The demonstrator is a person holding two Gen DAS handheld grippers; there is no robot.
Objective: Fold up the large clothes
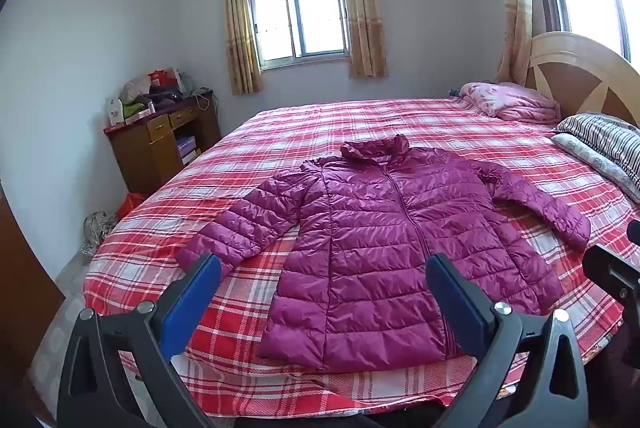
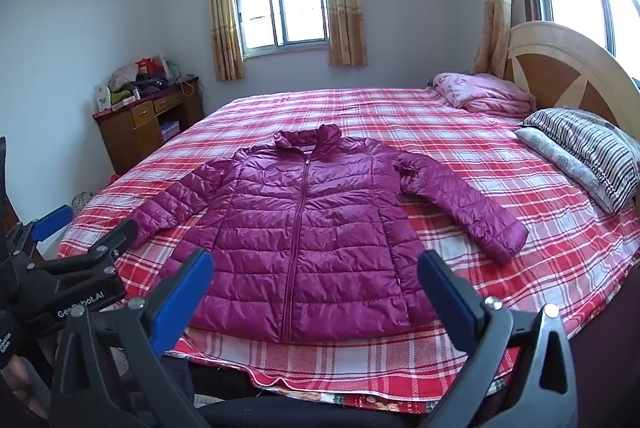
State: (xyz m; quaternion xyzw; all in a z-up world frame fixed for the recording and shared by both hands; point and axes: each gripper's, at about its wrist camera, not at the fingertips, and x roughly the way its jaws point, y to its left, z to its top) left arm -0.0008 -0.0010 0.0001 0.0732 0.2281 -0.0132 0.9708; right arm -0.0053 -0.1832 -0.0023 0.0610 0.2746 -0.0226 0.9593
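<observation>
A magenta quilted down jacket [image 2: 312,224] is seen laid flat, front up and zipped, on a bed [image 2: 500,155] covered with a red and white plaid sheet. Its collar is turned toward the far window [image 2: 280,7], its hem toward the near edge of the bed, and both sleeves are spread out to the sides. The left gripper [image 1: 324,288] is held above the near edge with its blue-padded jaws spread wide and nothing between them; the jacket's lower left part is framed in the gap. The right gripper [image 2: 316,284] is likewise held wide open and empty, poised over the hem. A folded pink quilt [image 2: 484,93] and striped pillows [image 2: 588,151] are seen by the wooden headboard [image 2: 568,67], well apart from the jacket. A cluttered wooden desk [image 2: 148,123] is seen in the far corner.
</observation>
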